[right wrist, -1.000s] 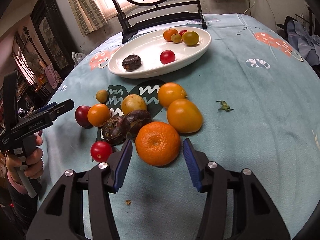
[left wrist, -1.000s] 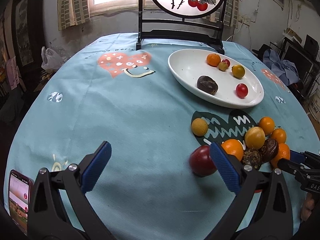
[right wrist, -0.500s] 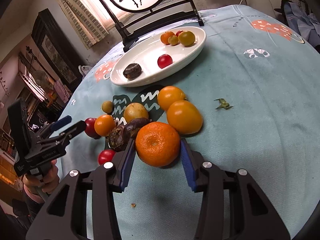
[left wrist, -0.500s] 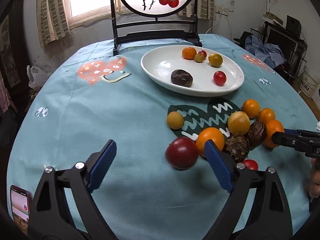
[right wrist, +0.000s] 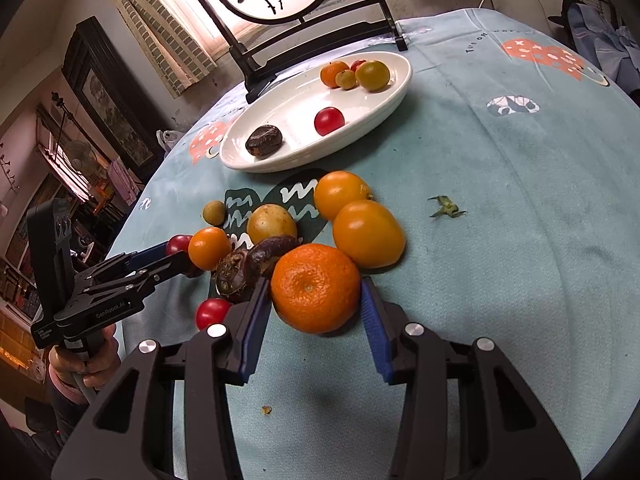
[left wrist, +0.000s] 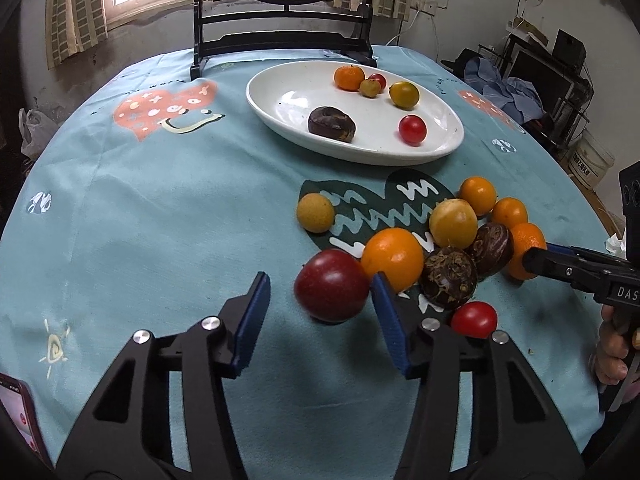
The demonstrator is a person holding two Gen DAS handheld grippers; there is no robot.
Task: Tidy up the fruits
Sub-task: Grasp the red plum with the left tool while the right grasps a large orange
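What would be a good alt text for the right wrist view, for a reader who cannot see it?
The right gripper stands open around a large orange mandarin on a light blue tablecloth. Behind the mandarin lies a cluster of orange, yellow, red and dark brown fruits. Farther back, a white oval plate holds six small fruits, and the left gripper reaches in from the left.

I read "GenRobot.AI" on the left gripper [right wrist: 176, 258] body, right wrist view. Right gripper [left wrist: 536, 258] body shows "DAS", cut off at frame edge. Tablecloth [right wrist: 520, 200] lettering too small to read.
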